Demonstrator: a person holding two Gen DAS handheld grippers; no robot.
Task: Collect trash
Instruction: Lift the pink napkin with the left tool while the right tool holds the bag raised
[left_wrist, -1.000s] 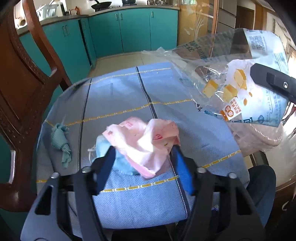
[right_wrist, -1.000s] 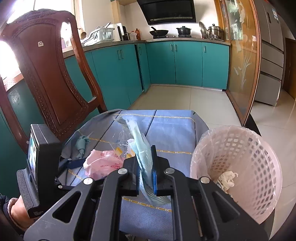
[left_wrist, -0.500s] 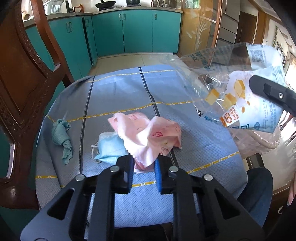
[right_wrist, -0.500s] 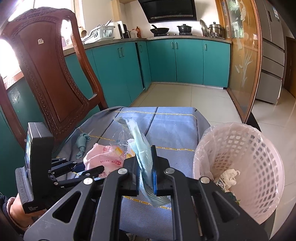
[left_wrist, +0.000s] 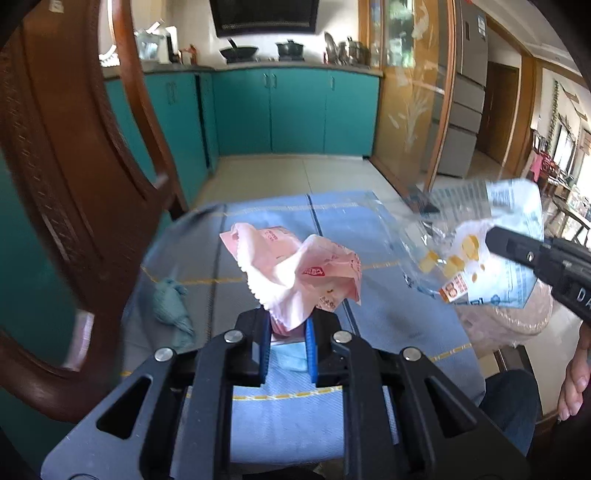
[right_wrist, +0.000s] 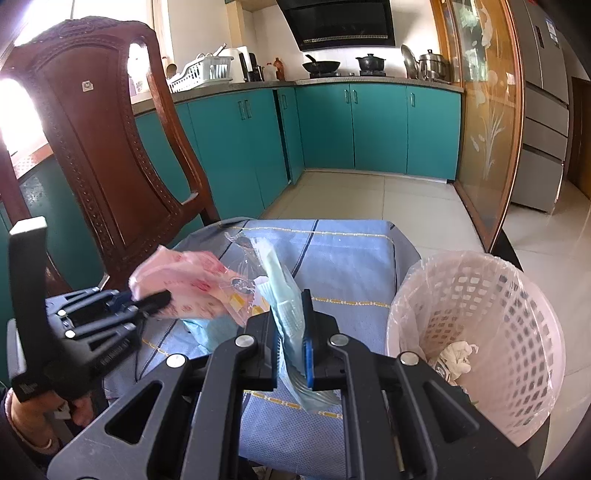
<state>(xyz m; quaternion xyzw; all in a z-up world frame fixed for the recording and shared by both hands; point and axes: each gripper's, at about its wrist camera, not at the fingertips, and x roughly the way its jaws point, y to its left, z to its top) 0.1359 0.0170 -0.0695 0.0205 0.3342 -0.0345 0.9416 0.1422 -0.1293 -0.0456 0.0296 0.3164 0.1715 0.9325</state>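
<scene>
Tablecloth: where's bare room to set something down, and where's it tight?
Free: the far end of the tablecloth, past the pink wrapper, and the near strip in front of the blue mask. Left edge is partly taken by the green rag. Crowded: the middle, where the mask lies, and the right edge by the bin.

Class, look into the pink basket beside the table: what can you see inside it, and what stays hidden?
Inside the basket, a clear liner covers the walls, and a crumpled white tissue lies at the bottom. The near wall hides the rest of the bottom, so other trash cannot be ruled out.
</scene>
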